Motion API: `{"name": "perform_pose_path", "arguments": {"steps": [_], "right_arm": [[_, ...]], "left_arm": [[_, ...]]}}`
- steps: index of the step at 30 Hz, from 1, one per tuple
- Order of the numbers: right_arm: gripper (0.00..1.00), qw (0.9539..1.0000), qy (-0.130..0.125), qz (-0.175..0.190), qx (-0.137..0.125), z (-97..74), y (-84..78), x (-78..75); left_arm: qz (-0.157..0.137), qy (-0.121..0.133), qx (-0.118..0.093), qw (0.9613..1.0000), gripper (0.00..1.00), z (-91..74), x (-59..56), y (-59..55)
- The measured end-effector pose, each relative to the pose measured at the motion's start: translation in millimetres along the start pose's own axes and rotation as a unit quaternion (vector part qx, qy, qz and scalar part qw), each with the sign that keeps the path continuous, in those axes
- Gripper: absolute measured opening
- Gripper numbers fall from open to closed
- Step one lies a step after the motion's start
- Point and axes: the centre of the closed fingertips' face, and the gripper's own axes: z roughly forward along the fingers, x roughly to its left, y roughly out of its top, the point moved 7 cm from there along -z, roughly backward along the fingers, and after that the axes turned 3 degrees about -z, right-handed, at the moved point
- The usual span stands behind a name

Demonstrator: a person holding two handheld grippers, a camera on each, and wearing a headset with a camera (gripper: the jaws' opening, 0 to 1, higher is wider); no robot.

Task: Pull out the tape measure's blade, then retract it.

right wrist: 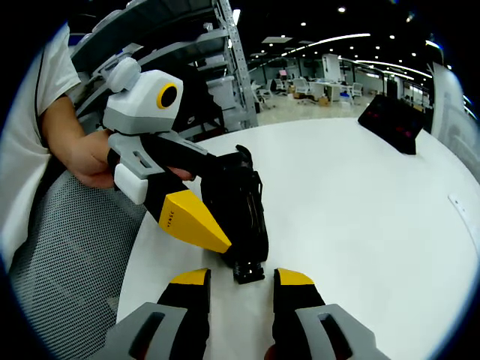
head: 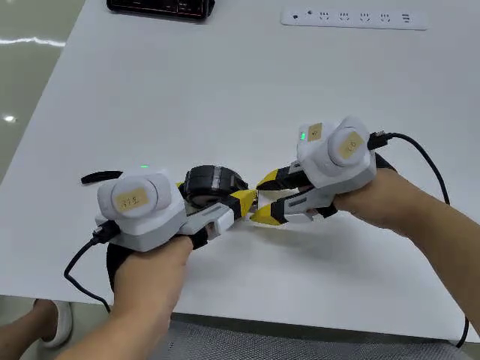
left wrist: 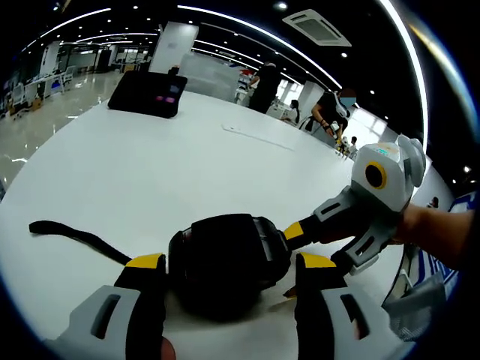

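There were two grippers (the left gripper [left wrist: 229, 264] and the right gripper [right wrist: 241, 279]), one tape measure [head: 214, 184], one power strip [head: 354, 17] and one dark flat device [head: 160, 7].

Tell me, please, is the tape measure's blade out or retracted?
Retracted: no blade shows between the tape measure and the open right gripper just before it.

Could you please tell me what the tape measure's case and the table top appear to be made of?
The tape measure has a case that looks like matte black plastic, possibly with a rubbery grip band: it has a dull sheen and moulded ridges across its side. The table looks like smooth white laminate or coated board, with an even colour and no grain. Its core cannot be told.
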Motion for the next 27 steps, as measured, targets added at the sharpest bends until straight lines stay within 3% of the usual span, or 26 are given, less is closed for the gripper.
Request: {"name": "perform_pose_path", "arguments": {"steps": [9,19,27], "right_arm": [[0.35,0.9999,-0.007,0.011,-0.010,-7.2,-3.3,2.7],[0.37,0.9997,-0.015,0.012,-0.012,-13.3,-1.4,3.3],[0.52,0.9990,-0.037,0.015,-0.022,-19.6,-0.5,2.7]], "left_arm": [[0.046,-0.011,0.006,0.9989,0.69,-4.4,-2.9,3.1],[0.063,-0.012,0.007,0.9979,0.71,-4.1,0.0,6.6],[0.088,-0.017,0.008,0.9959,0.75,-8.4,2.0,9.6]]}}
